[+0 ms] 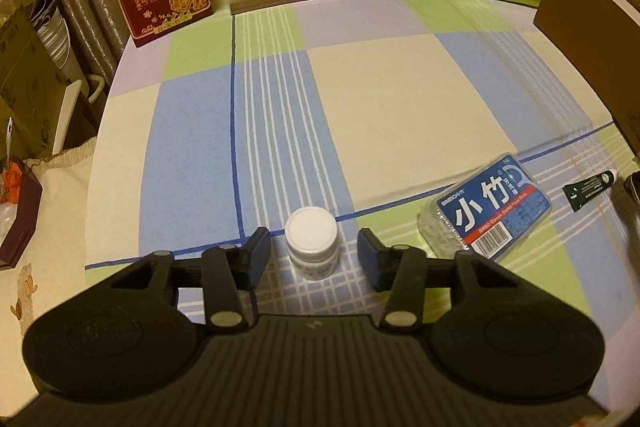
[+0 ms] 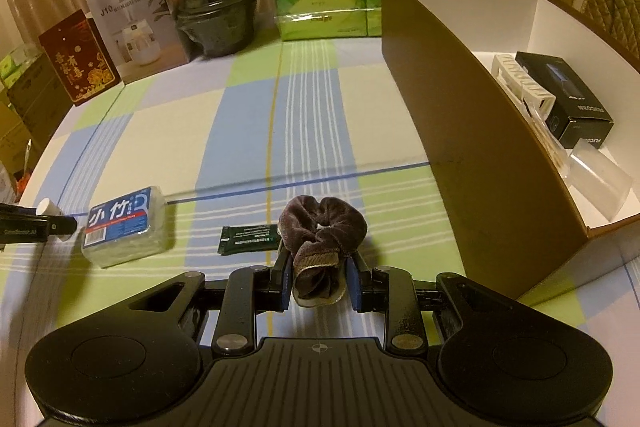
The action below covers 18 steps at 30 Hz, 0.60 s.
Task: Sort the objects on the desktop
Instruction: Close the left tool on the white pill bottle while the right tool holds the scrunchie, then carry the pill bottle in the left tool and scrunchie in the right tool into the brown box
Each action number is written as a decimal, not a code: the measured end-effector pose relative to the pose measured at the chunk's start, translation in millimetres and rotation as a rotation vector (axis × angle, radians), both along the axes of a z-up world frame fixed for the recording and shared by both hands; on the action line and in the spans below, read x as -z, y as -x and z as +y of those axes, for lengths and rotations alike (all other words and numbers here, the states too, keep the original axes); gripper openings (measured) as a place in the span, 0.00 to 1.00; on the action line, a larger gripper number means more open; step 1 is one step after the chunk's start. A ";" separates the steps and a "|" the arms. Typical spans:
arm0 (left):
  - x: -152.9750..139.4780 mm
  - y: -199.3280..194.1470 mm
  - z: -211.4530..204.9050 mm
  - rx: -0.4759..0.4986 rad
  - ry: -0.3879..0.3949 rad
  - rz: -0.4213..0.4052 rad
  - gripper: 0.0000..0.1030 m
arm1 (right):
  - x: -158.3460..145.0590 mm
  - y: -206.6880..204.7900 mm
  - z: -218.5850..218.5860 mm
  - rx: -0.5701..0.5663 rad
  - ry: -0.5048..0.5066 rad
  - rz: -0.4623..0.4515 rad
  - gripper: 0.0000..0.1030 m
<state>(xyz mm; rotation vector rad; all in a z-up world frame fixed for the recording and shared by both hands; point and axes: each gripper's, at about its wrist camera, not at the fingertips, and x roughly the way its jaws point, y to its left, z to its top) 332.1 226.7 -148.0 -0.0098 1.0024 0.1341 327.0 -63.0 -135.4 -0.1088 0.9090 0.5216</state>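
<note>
While both grippers are busy, each step reads as follows.
Left gripper: the left gripper (image 1: pixel 312 253) straddles a small white round jar with a flat white lid (image 1: pixel 311 242); gaps show on both sides, so the pads are not yet pressing and nothing is grasped.
Jar position: upright on the checked cloth of the surface (image 1: pixel 360 99), near its front edge, just left of a clear plastic box with a blue label (image 1: pixel 486 207).
Right gripper: the right gripper (image 2: pixel 318 285) is clenched on a dark brown velvet scrunchie (image 2: pixel 322 231), which bulges out ahead of the pads.
Destination: probably the open brown cardboard box with a white inside (image 2: pixel 472 155), to the right, already holding a black carton (image 2: pixel 568 107) and a white comb-like item (image 2: pixel 524 83).
Also waiting: a dark green sachet (image 2: pixel 248 239), lying flat beside the scrunchie.
Doing it well: keep the jar centred so both pads meet its wall together, below the lid; close gently, since a one-sided touch could tip it. Lift the scrunchie clear of the box wall before releasing.
</note>
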 end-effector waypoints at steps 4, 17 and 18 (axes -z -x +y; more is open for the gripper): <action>1.9 1.0 4.6 -0.016 0.024 0.003 0.27 | -0.2 1.2 -1.0 0.000 -0.002 0.002 0.24; -11.4 11.9 4.2 -0.010 0.060 -0.035 0.22 | -5.1 8.7 -3.3 -0.014 -0.018 -0.001 0.24; -13.8 14.1 3.0 -0.008 0.062 -0.038 0.22 | -6.1 9.3 -3.2 -0.015 -0.022 -0.003 0.24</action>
